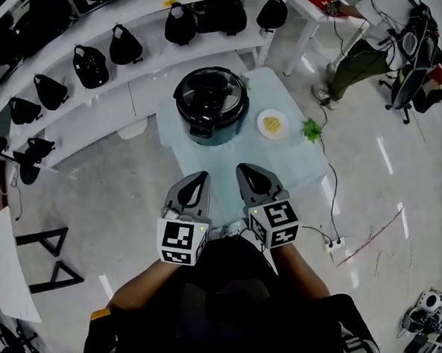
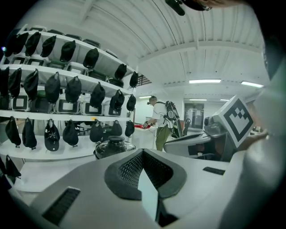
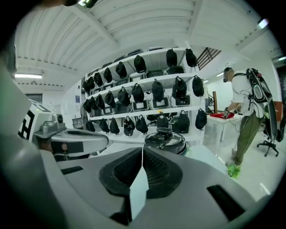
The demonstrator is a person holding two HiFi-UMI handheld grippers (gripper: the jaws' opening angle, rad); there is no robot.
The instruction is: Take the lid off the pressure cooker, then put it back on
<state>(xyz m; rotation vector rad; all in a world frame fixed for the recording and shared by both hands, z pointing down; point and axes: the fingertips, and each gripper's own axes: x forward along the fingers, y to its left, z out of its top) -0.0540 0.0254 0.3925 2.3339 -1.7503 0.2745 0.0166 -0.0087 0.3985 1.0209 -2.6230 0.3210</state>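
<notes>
A black pressure cooker point(image 1: 211, 105) sits on a pale table point(image 1: 299, 163), lid point(image 1: 227, 86) on, well ahead of both grippers; left gripper point(image 1: 197, 182) and right gripper point(image 1: 249, 174) hover side by side, jaws pressed together, empty; the lid looks rigid, weighty and smooth, best gripped by its raised centre handle point(image 3: 163, 131)

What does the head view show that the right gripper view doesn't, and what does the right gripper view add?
Head view only: a small plate of yellow food on the table to the right of the cooker, and a power strip on the floor.

Right gripper view only: the ceiling light, and the right gripper close up, its jaws together with nothing between them.

Both: the pressure cooker with its lid on, the shelves of black bags and the left gripper.
</notes>
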